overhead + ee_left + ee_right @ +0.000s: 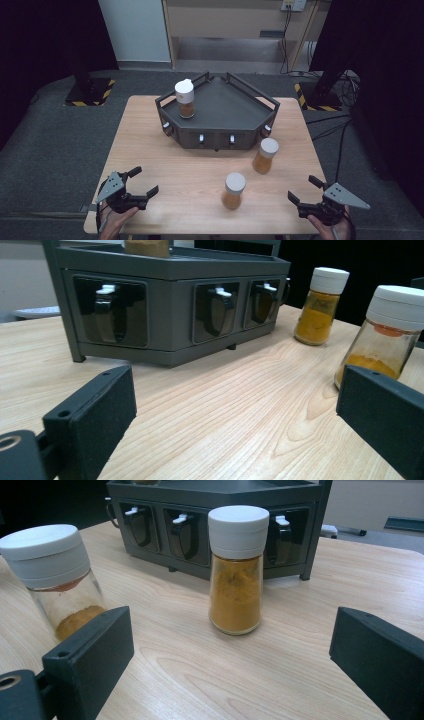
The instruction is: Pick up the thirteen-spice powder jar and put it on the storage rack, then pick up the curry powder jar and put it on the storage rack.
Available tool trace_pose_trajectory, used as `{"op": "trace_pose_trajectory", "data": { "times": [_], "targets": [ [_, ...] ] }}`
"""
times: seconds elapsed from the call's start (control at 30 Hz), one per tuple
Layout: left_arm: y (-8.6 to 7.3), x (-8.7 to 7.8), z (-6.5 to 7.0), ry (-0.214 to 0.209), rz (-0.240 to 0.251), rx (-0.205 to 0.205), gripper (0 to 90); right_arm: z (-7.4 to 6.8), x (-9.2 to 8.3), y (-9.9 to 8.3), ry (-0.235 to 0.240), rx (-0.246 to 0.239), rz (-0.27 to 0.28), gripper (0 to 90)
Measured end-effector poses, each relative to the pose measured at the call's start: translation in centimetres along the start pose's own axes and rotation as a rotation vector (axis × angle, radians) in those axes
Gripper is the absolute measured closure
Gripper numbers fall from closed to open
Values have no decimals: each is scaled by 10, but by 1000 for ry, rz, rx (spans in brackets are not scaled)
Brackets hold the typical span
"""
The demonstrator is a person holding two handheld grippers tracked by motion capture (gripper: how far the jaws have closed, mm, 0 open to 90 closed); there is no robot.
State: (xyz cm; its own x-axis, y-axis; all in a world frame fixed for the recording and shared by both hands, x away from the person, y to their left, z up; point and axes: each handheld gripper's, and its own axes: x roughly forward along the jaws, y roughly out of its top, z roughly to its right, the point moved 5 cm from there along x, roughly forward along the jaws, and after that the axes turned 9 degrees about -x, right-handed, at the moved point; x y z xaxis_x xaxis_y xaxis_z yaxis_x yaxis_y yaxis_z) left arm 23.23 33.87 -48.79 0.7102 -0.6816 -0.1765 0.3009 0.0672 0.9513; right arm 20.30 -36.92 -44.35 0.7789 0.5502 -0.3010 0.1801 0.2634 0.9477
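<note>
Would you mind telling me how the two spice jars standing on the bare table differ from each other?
The near jar holds just a little orange powder at its bottom; the far jar is nearly full. The near jar stands toward the person's edge of the table, while the far jar stands close to the grey rack. Both are upright clear jars with white caps.

Left tool (145, 181) and right tool (301, 189) agape
</note>
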Motion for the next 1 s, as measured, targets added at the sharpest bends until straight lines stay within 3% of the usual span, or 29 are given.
{"op": "trace_pose_trajectory", "data": {
  "times": [0.47, 1.0],
  "targets": [
    [-1, -5, -3, 9, 16, -22, 0, 0, 0, 0, 3, -2, 1, 41],
    [0, -2, -1, -11, 4, 0, 1, 1, -1, 1, 18, 0, 13, 31]
  ]
}}
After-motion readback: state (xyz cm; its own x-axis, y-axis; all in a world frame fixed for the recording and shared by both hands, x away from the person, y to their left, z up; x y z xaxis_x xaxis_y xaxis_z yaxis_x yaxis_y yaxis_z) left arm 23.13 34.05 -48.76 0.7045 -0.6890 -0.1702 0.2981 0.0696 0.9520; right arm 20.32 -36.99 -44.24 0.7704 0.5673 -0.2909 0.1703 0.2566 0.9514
